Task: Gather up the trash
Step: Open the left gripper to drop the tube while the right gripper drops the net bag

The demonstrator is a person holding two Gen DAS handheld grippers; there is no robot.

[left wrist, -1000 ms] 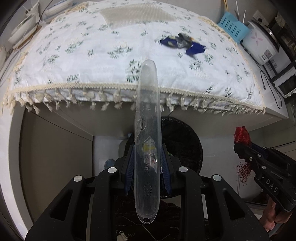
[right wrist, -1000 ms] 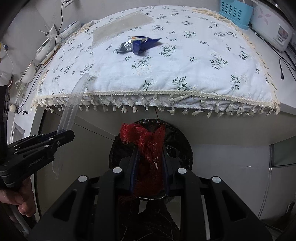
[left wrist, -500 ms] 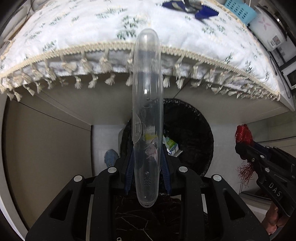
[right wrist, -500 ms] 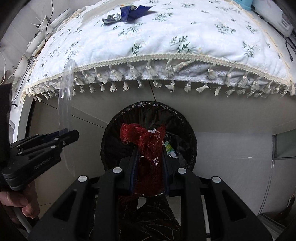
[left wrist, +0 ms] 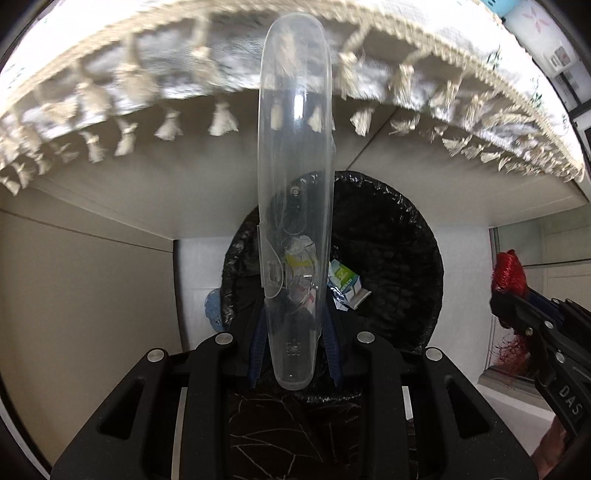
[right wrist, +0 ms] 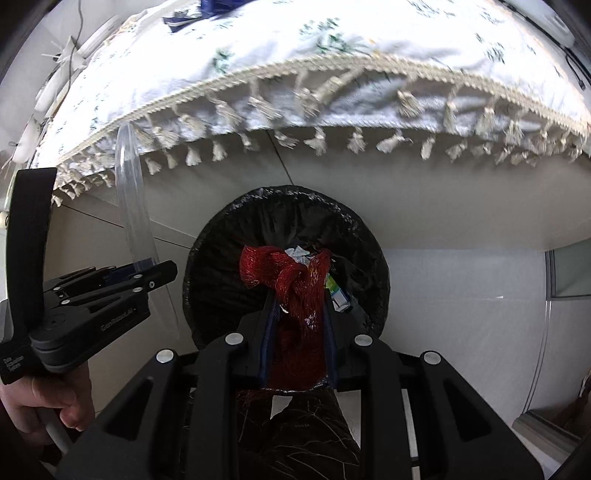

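My left gripper [left wrist: 293, 334] is shut on a long clear plastic case [left wrist: 295, 147] that stands up in front of the camera, over the near rim of a black-lined trash bin [left wrist: 406, 258]. My right gripper [right wrist: 301, 325] is shut on a wad of red mesh netting [right wrist: 291, 280], held above the same bin [right wrist: 221, 258]. The bin holds a green and white carton [left wrist: 343, 278] and crumpled scraps. A blue foil wrapper [right wrist: 207, 9] lies on the table top. The left gripper with the clear case [right wrist: 129, 192] shows at the left of the right wrist view.
The bin stands on the floor under a table with a white floral cloth [right wrist: 332, 48] edged in cream tassels [left wrist: 221, 118]. A beige cabinet panel [left wrist: 85, 288] is left of the bin. The right gripper with its netting [left wrist: 509, 273] shows at the right.
Both grippers have dropped lower and moved in toward the bin, which now looks larger. The table edge has risen to the top of both views. Both grips are unchanged.
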